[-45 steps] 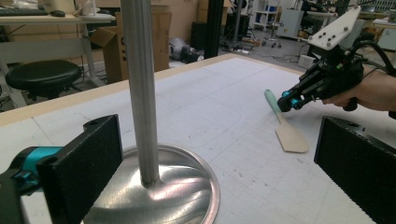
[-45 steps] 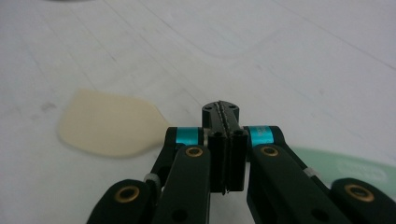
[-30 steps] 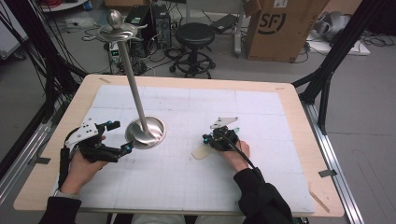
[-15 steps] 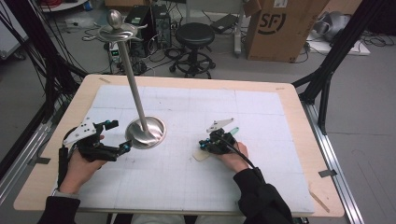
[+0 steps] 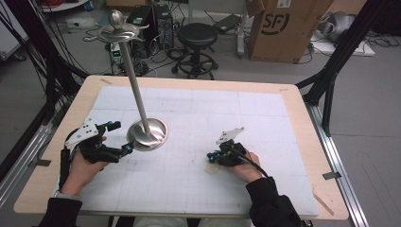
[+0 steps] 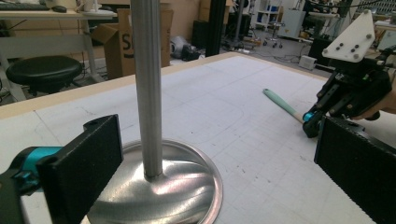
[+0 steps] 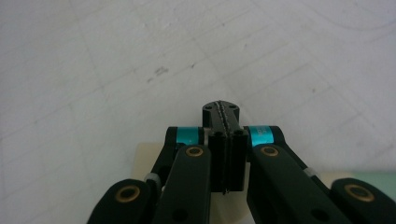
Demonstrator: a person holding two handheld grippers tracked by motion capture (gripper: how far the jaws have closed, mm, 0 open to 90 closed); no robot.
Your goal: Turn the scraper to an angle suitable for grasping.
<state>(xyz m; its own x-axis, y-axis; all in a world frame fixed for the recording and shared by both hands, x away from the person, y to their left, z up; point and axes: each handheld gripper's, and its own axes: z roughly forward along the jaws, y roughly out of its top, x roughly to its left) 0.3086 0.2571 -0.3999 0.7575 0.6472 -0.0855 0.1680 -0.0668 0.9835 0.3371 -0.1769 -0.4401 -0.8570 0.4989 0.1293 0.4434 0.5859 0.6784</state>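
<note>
A steel stand (image 5: 147, 135) with a round base and a tall pole stands left of the table's middle; its base (image 6: 163, 186) is seen up close. My left gripper (image 5: 120, 137) is open, its jaws on either side of the base's near rim and not touching it (image 6: 219, 172). My right gripper (image 5: 211, 158) is shut, pads pressed together (image 7: 223, 116), low over the mat. Under it lies a utensil with a cream head (image 5: 211, 168) and a green handle (image 6: 279, 99); whether the gripper touches it I cannot tell.
A white gridded mat (image 5: 198, 113) covers the wooden table (image 5: 293, 94). Beyond the far edge stand a black stool (image 5: 197, 35) and a cardboard box (image 5: 283, 28). Black frame legs rise at both sides of the table.
My right gripper has moved a little toward the person's side of the table, and the cream head shifted with it. The left gripper and the stand have stayed put.
</note>
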